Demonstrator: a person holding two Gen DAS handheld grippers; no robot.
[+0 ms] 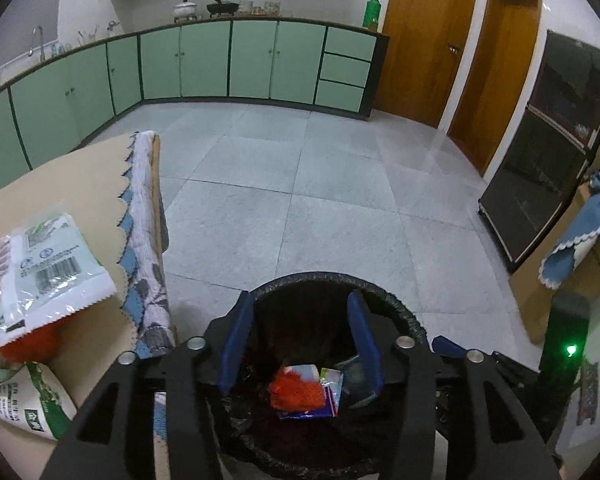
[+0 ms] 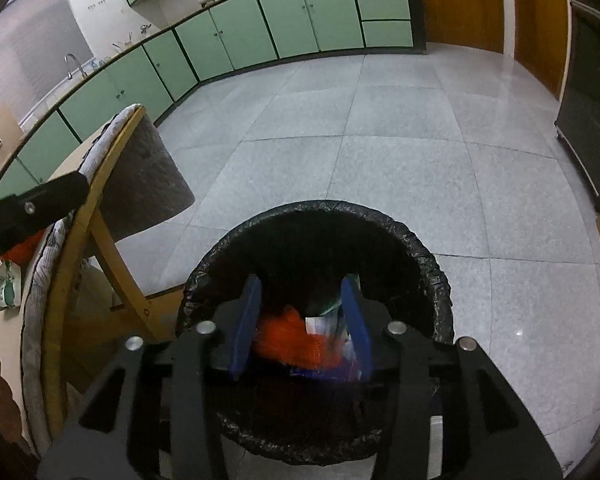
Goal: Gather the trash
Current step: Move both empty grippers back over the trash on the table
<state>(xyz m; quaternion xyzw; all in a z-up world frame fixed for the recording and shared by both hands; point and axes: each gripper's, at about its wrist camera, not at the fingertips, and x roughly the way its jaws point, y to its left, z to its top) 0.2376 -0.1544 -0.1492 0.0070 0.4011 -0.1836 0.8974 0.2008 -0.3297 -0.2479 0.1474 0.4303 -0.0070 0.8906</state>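
A bin lined with a black bag [image 1: 404, 312] stands on the floor beside the table; it also shows in the right wrist view [image 2: 428, 256]. Inside lie an orange mesh bag [image 1: 298, 392] and wrappers [image 1: 332, 384]; the orange mesh [image 2: 288, 336] shows from the right wrist too. My left gripper [image 1: 300, 340] is open and empty above the bin. My right gripper [image 2: 300, 320] is open, low over the bin mouth, with the trash seen between its fingers, blurred. On the table lie a clear plastic wrapper [image 1: 56, 264], something orange [image 1: 32, 344] and a green-white packet [image 1: 24, 400].
The table [image 1: 84, 184] with a beige cloth and floral edge stands left of the bin; its wooden leg [image 2: 116, 264] is close to the bin. Grey tiled floor [image 1: 300, 184] lies ahead. Green cabinets [image 1: 220, 60], wooden doors [image 1: 424, 40] and a dark cabinet [image 1: 548, 148] line the walls.
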